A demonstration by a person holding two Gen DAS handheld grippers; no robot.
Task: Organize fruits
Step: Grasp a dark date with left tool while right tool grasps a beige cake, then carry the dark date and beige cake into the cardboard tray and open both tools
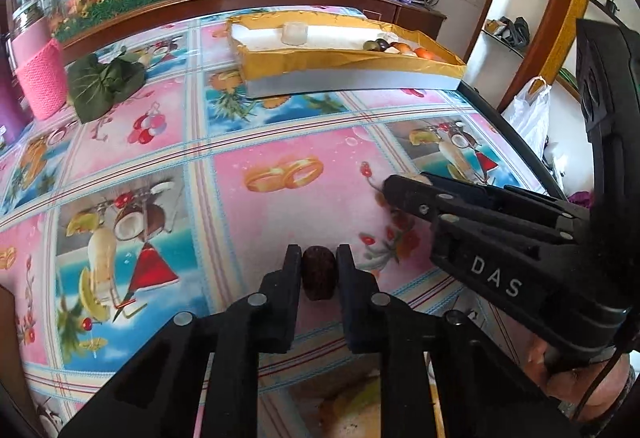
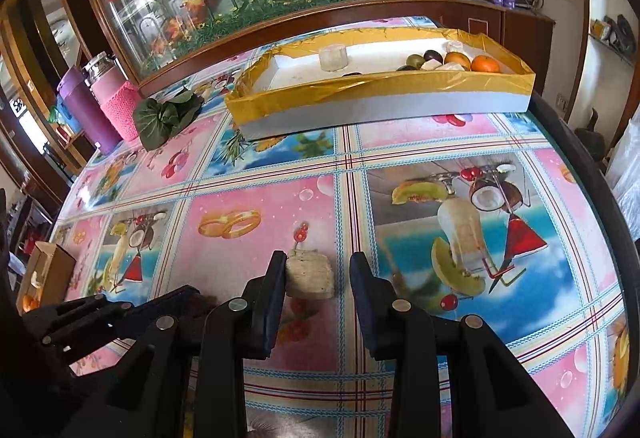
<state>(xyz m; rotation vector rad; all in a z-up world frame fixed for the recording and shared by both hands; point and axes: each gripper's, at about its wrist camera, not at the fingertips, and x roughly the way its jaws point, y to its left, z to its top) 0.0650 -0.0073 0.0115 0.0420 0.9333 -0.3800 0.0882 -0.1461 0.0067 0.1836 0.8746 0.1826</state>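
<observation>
**Two pieces between two sets of fingers, tray well off**

Two small items sit at the near edge of the table (image 2: 280, 166), one for each tool. A dark brown, rough-skinned fruit (image 1: 318, 274) stands upright on the pink patterned cloth, squarely between the fingers of the left hand-held gripper (image 1: 319, 258). The pads look pressed to both its sides, so I judge this tool clenched on the fruit, though it has not left the cloth. Just to its right, a pale, crumbly-looking block (image 2: 310, 274) rests on the table inside the right hand-held gripper (image 2: 319, 266). Its left finger touches the block; the right finger stands clear with a visible gap, so this tool is released.

Risks from here, as I judge them:
- The block sits off-centre in the right jaws. Closing would shove it sideways first, and it may twist or crumble.
- The dark fruit is rounded and held near the fingertips; a quick lift could let it squirt out and roll.
- Both tools work close together, the right one's tip just beside the left, so they may knock each other when lifting.

Well apart, at the far side, lies the gold-rimmed tray (image 2: 360, 88) with an orange (image 2: 485, 64) and other fruits grouped at its right end.
</observation>
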